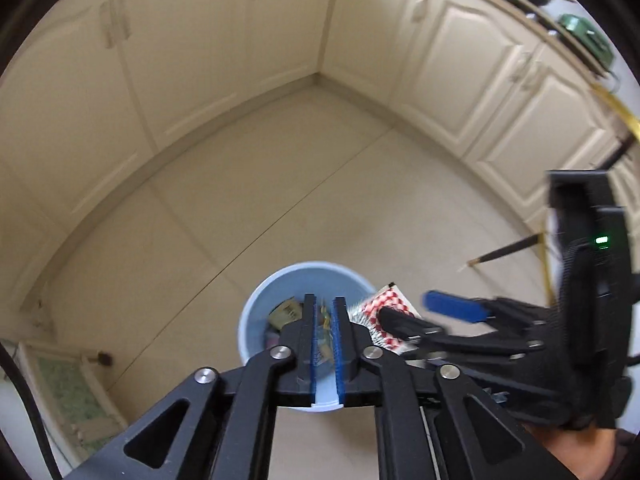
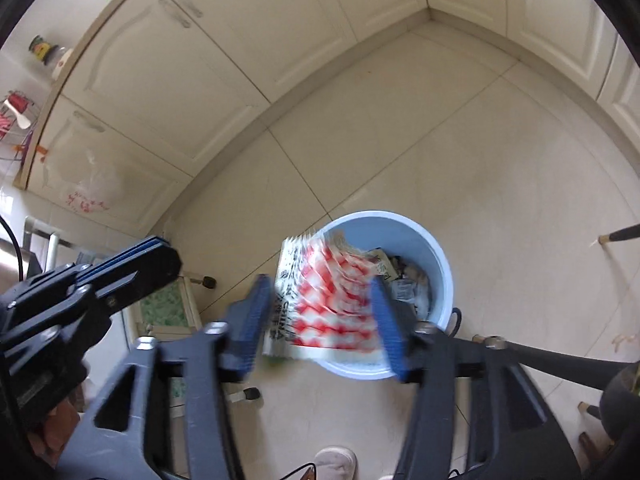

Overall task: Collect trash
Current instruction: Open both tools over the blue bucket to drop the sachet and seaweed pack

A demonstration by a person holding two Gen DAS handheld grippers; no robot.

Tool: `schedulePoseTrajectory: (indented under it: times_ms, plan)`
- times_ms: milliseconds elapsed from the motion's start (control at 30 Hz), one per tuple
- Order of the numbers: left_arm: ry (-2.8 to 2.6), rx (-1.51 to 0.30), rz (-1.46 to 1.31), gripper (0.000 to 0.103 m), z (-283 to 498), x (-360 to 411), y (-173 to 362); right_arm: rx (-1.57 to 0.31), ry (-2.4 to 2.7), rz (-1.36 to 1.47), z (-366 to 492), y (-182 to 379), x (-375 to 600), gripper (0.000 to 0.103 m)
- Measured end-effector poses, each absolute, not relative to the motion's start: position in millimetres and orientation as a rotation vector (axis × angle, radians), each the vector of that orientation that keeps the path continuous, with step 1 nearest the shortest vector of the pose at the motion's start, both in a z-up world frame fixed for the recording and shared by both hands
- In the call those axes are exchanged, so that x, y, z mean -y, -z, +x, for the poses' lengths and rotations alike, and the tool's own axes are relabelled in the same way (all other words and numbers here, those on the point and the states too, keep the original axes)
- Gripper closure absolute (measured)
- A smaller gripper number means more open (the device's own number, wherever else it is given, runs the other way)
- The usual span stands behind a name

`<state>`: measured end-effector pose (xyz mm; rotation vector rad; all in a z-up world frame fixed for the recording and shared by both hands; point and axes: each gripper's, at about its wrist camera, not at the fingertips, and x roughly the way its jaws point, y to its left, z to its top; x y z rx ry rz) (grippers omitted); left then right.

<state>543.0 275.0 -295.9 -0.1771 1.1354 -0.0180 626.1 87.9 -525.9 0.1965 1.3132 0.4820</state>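
A light blue bin (image 1: 256,308) (image 2: 436,248) stands on the tiled floor with wrappers inside. My left gripper (image 1: 323,300) (image 2: 166,254) hangs right over it, its jaws shut to a thin slit. Yellow and blue scraps show through the slit; whether they are held or lie in the bin I cannot tell. My right gripper (image 2: 320,280) (image 1: 408,307) is open above the bin's near rim. A blurred red-and-white checked packet (image 2: 332,300) (image 1: 390,300) sits loose between its blue pads (image 2: 256,312), partly over the bin's opening.
Cream cabinets (image 1: 480,64) wrap round the corner behind the bin. A dark chair leg (image 2: 560,364) and a thin dark stick (image 1: 508,254) lie to the right. A green-patterned low stand (image 1: 68,392) is at the left, and a white shoe (image 2: 336,462) shows below.
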Motion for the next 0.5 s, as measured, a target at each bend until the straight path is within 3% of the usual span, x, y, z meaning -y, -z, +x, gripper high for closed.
schedulePoseTrajectory:
  times_ms: [233,333,400,500]
  plan:
    - [-0.105,-1.108,-0.190,0.097,525,-283,281,-1.309,-0.518,0.190,619,516,-81,0.040]
    - [-0.169,-1.050,-0.132,0.079,493,-270,248,-1.273,-0.520,0.140,602,484,-84,0.037]
    - [-0.217,-0.979,-0.102,0.051,468,-265,217,-1.226,-0.513,0.091,584,455,-88,0.031]
    - [-0.269,-0.863,-0.107,0.046,426,-258,167,-1.135,-0.527,0.053,557,403,-92,0.020]
